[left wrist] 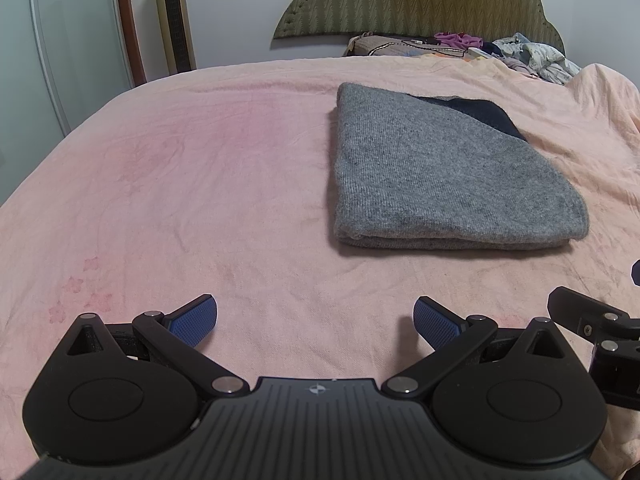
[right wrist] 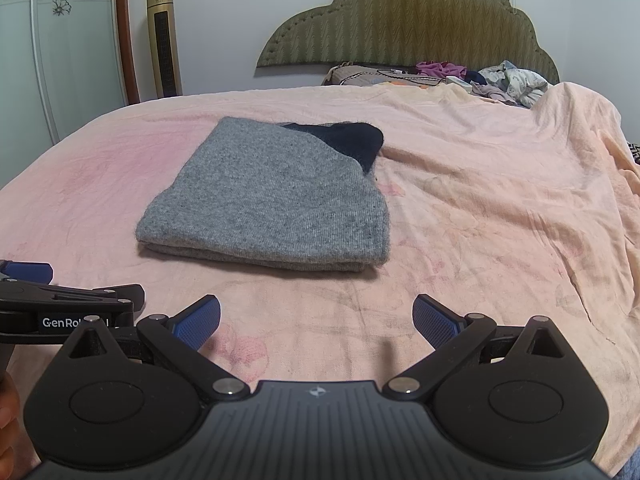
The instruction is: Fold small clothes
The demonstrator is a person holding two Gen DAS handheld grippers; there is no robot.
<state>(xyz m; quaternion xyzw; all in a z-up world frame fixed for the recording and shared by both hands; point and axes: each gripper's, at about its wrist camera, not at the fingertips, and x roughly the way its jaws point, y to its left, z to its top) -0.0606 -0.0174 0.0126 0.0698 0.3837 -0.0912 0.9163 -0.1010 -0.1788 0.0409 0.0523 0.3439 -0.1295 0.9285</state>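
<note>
A grey knitted garment (left wrist: pixel 432 168) (right wrist: pixel 276 200) lies folded into a flat rectangle on the pink bedspread (left wrist: pixel 200 184) (right wrist: pixel 500 208). A dark navy part (left wrist: pixel 480 114) (right wrist: pixel 352 140) shows at its far right corner. My left gripper (left wrist: pixel 316 322) is open with nothing between its blue pads, held near the bed's front, left of and short of the garment. My right gripper (right wrist: pixel 316 320) is open too, empty, just in front of the garment's near edge. The two grippers sit side by side; each shows at the edge of the other's view.
A pile of loose clothes (left wrist: pixel 532 54) (right wrist: pixel 504 80) and cables lies at the head of the bed below the padded headboard (left wrist: pixel 420 0) (right wrist: pixel 404 24). A gold tower fan (left wrist: pixel 174 16) (right wrist: pixel 162 40) and a wardrobe door (right wrist: pixel 72 40) stand at the left wall.
</note>
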